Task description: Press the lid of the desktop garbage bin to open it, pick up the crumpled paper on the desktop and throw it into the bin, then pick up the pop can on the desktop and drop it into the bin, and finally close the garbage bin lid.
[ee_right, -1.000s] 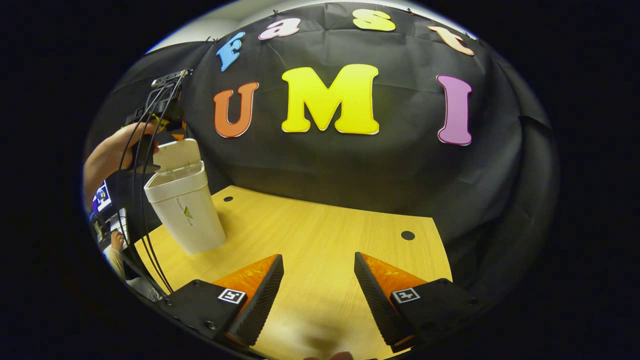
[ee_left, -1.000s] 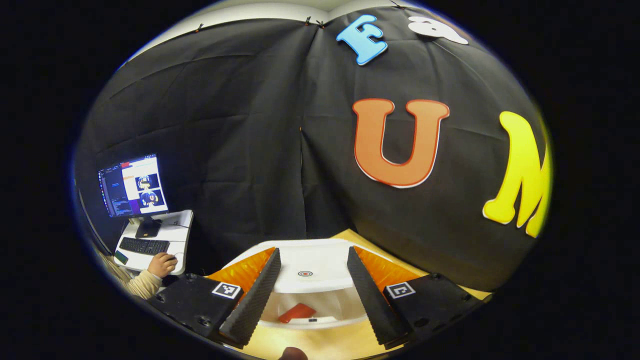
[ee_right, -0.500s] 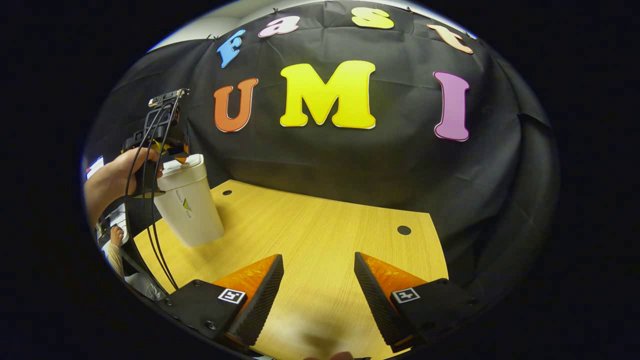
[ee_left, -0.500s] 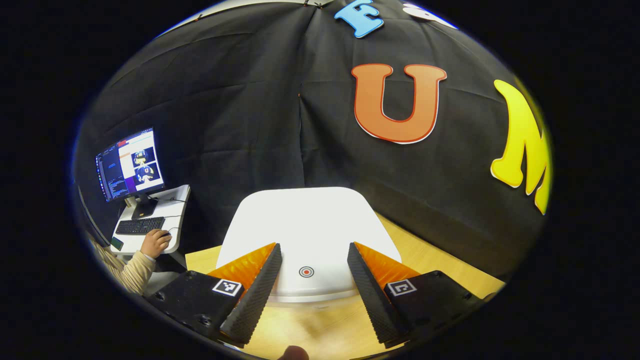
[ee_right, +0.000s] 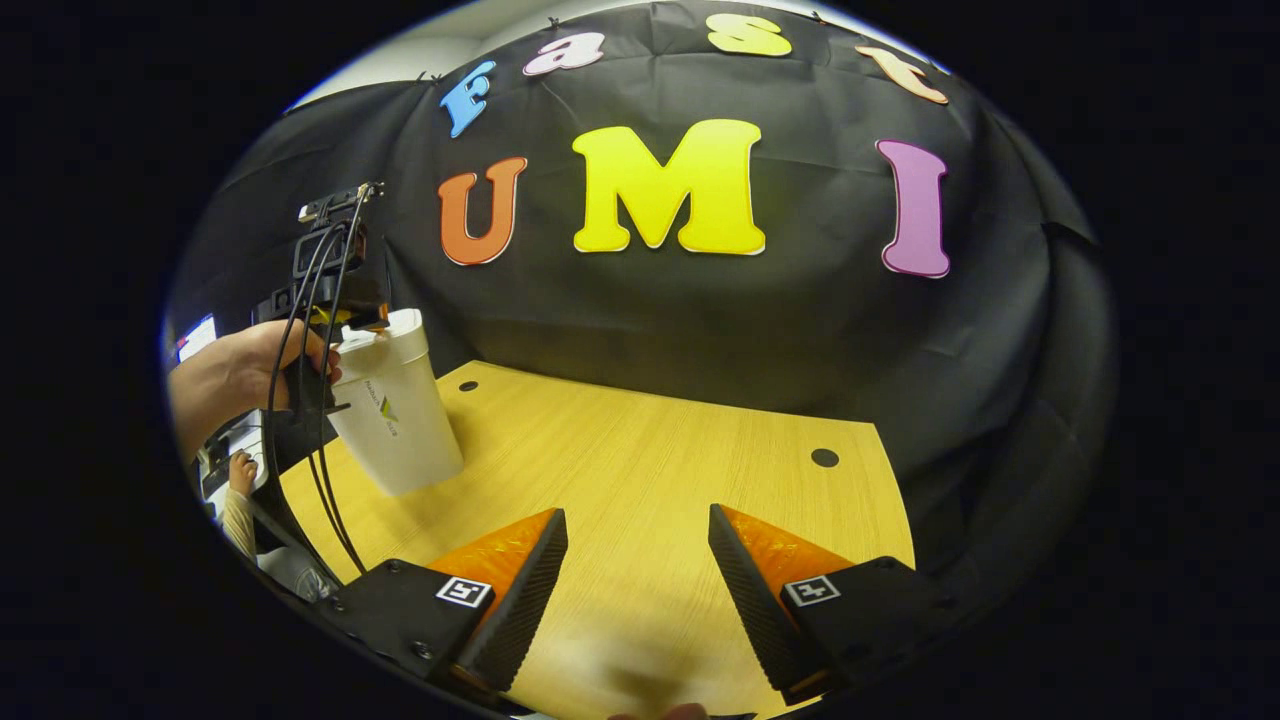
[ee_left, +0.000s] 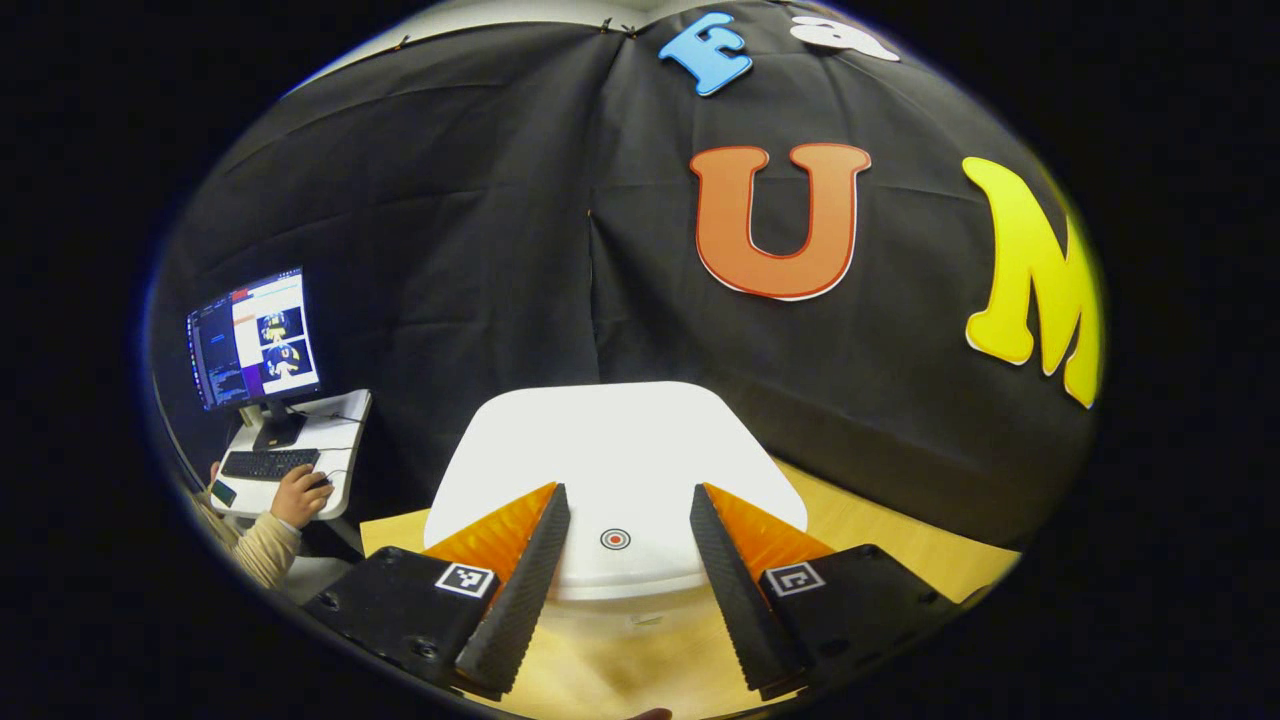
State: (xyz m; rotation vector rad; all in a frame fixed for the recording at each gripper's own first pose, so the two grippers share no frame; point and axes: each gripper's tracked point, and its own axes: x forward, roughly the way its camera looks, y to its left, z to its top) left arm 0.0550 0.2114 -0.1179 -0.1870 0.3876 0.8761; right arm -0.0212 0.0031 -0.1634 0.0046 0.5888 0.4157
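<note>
On the table point(ee_right: 640, 480) the bin point(ee_right: 398, 425) stands at the far left corner, its lid point(ee_left: 610, 470) down — I judge the closing step is in hand or just done. My left gripper point(ee_left: 620, 590) hangs spread over the lid's near edge, my right gripper point(ee_right: 640, 590) spread and empty over bare table well right of the bin — next I'd lift the left gripper clear.

white bin point(ee_right: 398, 420) with white lid point(ee_left: 610, 455) bearing a red-ringed target mark point(ee_left: 614, 539), on yellow wood-grain desk point(ee_right: 640, 470).

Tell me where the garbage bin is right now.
In the right gripper view the garbage bin stands at the desk's far left corner, lid down, under the left gripper.
</note>
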